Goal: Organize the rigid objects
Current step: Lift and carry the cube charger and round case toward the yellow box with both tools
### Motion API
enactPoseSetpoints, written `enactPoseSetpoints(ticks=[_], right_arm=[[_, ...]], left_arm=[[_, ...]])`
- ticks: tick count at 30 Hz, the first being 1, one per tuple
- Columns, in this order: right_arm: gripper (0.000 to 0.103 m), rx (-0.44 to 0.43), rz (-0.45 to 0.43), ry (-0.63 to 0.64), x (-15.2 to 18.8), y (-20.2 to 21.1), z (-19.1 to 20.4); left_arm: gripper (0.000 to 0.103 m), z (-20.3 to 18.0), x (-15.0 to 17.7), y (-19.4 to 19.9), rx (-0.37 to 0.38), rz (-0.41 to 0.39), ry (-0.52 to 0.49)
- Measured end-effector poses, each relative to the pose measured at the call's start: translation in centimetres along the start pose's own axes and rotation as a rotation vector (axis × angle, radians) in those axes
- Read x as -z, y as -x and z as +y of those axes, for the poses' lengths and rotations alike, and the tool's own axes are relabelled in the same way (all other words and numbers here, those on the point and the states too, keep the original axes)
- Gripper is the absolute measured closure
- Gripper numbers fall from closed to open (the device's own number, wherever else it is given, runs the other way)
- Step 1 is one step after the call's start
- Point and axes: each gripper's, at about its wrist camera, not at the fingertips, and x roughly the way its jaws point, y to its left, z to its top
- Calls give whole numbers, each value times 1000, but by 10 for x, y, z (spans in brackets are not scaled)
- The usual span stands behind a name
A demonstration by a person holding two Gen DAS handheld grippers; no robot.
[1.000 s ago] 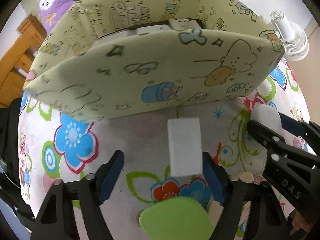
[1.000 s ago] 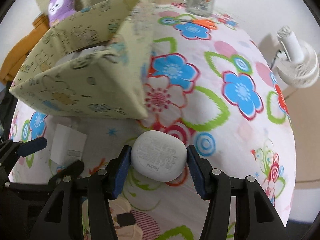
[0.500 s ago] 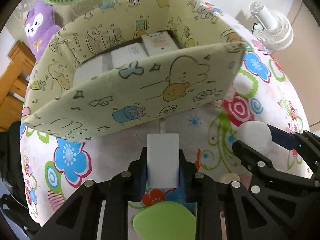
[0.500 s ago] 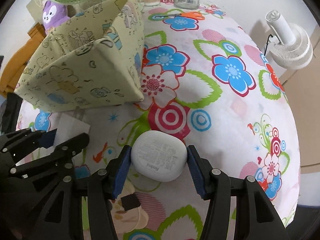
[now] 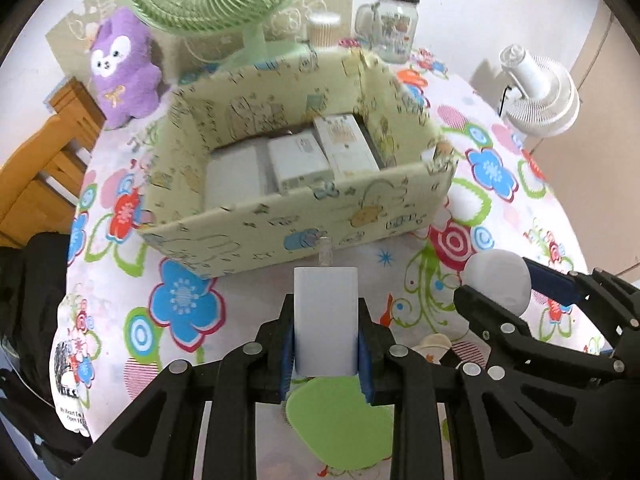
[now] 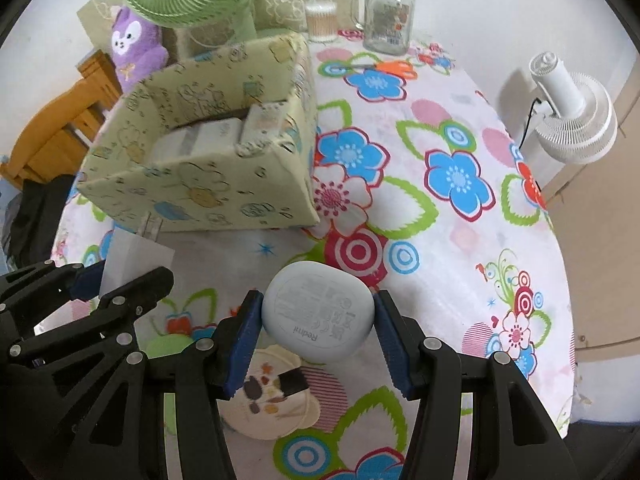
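- The left hand-held gripper (image 5: pixel 326 338) has just clamped its jaws onto the white block (image 5: pixel 325 320), which lay loose on the table (image 5: pixel 472 200) in front of the patterned box (image 5: pixel 280 216) a second ago; the block now hangs clear of the cloth.
- The right hand-held gripper (image 6: pixel 318 320) grips the rounded white case (image 6: pixel 319 316) as before, now raised to the right of the box.
- More of the box's inside shows than before, with three packs (image 5: pixel 304 160) side by side.
- Judging by this, both objects look ready to go into the box.
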Motion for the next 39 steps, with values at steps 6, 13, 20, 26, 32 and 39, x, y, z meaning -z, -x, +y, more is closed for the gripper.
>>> enactPoseSetpoints(ticks=[6,13,20,26,32,39], right_arm=[[44,-1,-13,26,-4,20,12],[44,-12,-48,50,-7,42,22],[44,-10,-82,71,-8,62,33],[44,-22,-108,61,-11,76,34],[44,-18,-135,54,-14,88,34],[44,-12,-147,44,-18,93,36]], left_arm=[[78,-13,38,24,-8,-40,16],[78,-8,42,43,-13,-69,41],[78,-4,45,63,-20,-93,39],[78,-5,43,78,-20,-129,27],[78,-7,39,88,-14,-155,20],[78,-4,34,92,-8,-164,8]])
